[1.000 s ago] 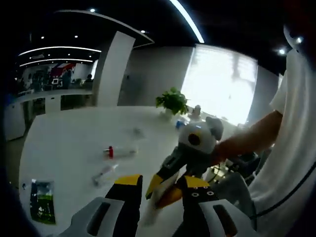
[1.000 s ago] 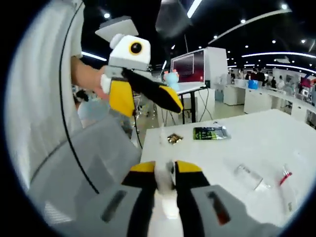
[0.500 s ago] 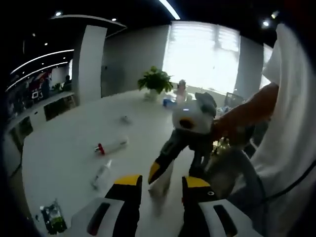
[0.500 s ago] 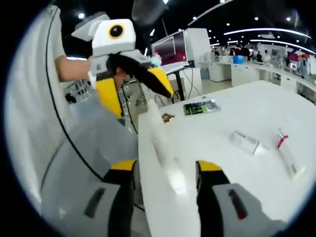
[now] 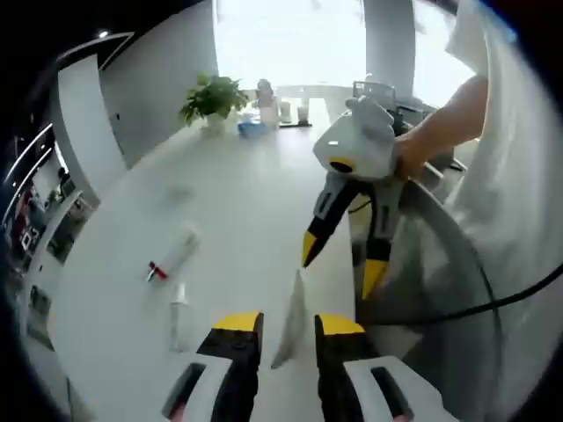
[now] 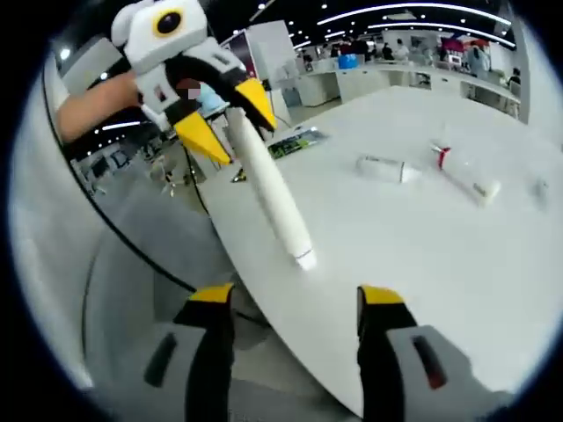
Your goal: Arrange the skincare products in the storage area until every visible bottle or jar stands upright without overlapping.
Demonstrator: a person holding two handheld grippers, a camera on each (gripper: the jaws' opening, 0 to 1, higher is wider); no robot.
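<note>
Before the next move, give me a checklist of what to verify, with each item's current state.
1. Left claw grips the long white plastic tube: ok, jaws closed on it.
2. Right claw free to help: ok, jaws wide open and empty.
3. Long white plastic tube upright: not ok, it is held tilted near the edge of the white table.
4. White tube with a red cap upright: not ok, lying flat.
5. Small clear bottle upright: not ok, lying on its side.
6. No overlap between the lying items: ok, they lie apart.
</note>
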